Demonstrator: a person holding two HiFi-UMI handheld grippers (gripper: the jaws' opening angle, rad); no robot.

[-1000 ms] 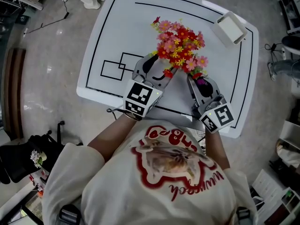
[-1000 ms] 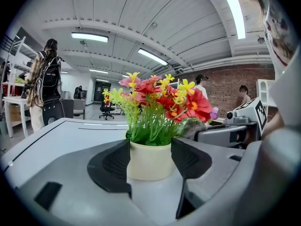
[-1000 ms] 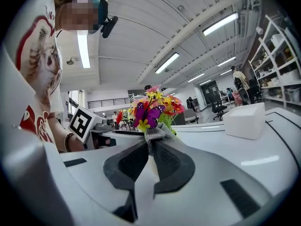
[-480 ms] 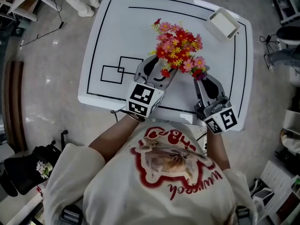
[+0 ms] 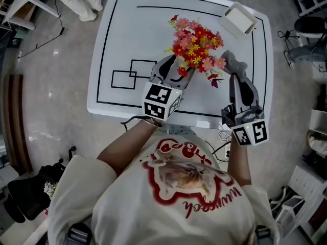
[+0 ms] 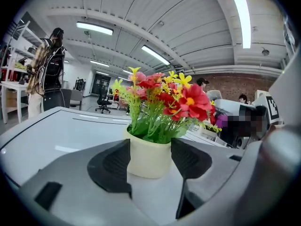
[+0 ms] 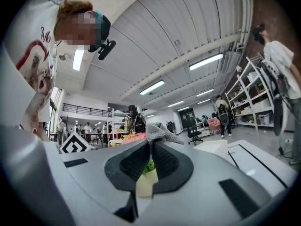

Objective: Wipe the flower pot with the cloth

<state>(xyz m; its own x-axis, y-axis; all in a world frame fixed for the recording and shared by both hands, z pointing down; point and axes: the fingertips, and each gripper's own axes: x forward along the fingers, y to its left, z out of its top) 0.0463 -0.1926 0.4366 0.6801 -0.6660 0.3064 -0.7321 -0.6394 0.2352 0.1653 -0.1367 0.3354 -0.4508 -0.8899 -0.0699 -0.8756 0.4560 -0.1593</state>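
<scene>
Head view: bunch of red, pink and yellow flowers stands mid-table on the white table, a white box well apart at the far right corner. Left gripper reaches in under the blooms from the near side; the blooms hide what its jaws stand round from this angle. Right gripper sits just beside the bunch on its right, a grey cloth bunched at its tip and standing apart from the flowers. Left gripper view: the cream flower pot rests on the table squarely between the two ribbed pads, both pads touching its sides, jaws partly closed to the pot's width. Judged a steadying hold, so the light pot does not slide or tip under rubbing. Right gripper view: jaws pressed together on a fold of the cloth, loose end sticking up past the tips; the pot shows through the gap low down, beyond the jaws, not touched. Judgement: cloth is gripped short to give a firm wiping edge; wipe contact not yet made on this side.
</scene>
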